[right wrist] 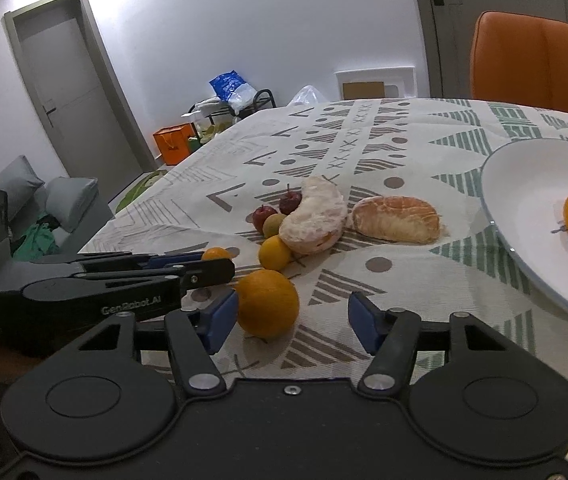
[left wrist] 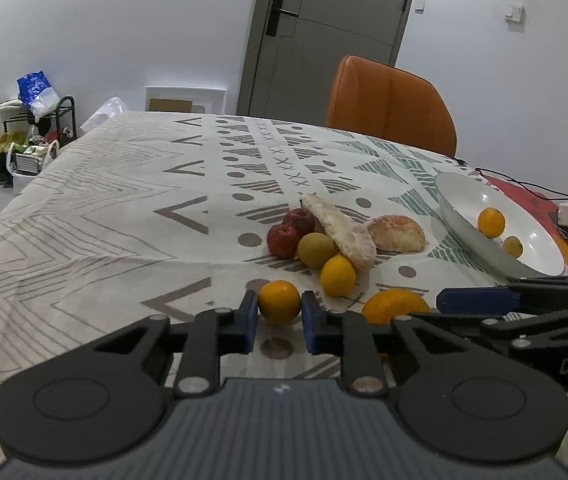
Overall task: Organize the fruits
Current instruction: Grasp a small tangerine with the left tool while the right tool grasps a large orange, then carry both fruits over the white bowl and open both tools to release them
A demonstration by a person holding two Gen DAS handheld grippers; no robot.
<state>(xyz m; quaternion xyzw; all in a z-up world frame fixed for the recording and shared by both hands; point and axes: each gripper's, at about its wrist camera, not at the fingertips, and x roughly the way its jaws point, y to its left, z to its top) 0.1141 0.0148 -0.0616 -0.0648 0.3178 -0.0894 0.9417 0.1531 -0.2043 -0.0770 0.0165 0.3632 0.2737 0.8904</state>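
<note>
left gripper [left wrist: 279,316] closed around a small orange [left wrist: 279,301] (blue pads at both its sides), near edge of the patterned tablecloth [left wrist: 104,208]. right gripper [right wrist: 293,322] spread wide, large orange [right wrist: 267,303] just beside its left finger. farther off, a cluster of fruit with peeled pomelo wedge [right wrist: 313,215]. far right, white plate [right wrist: 524,184] holding two small fruits.

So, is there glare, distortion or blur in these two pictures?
Left wrist view: fisheye bends the door; dark corners; fruit sharp. Right wrist view: glare spots on the plate, bright patch on the wall, soft shadow under the orange.
</note>
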